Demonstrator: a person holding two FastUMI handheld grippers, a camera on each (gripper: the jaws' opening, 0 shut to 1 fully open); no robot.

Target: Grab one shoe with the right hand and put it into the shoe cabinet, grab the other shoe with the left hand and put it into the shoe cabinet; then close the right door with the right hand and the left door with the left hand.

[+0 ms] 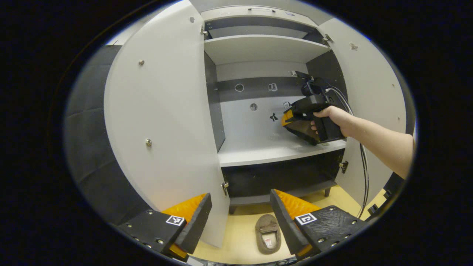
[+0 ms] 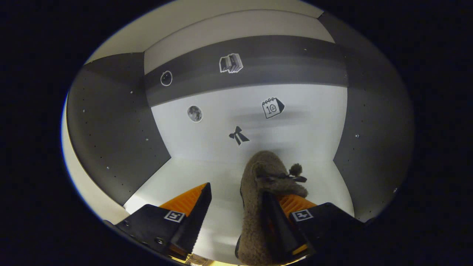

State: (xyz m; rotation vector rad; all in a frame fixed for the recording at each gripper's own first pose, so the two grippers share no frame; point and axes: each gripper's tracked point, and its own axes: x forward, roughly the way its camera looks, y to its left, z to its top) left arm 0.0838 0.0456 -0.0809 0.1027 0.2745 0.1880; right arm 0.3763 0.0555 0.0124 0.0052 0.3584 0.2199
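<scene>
Right gripper (image 2: 236, 218) open beside one shoe (image 2: 258, 207); second shoe (image 1: 268, 233) on floor (image 1: 240, 236).

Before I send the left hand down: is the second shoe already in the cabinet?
No, the second shoe lies on the floor in front of the cabinet.

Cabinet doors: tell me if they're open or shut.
Both open. The left door and right door swing outward, baring the shelves, where a hand reaches in.
</scene>
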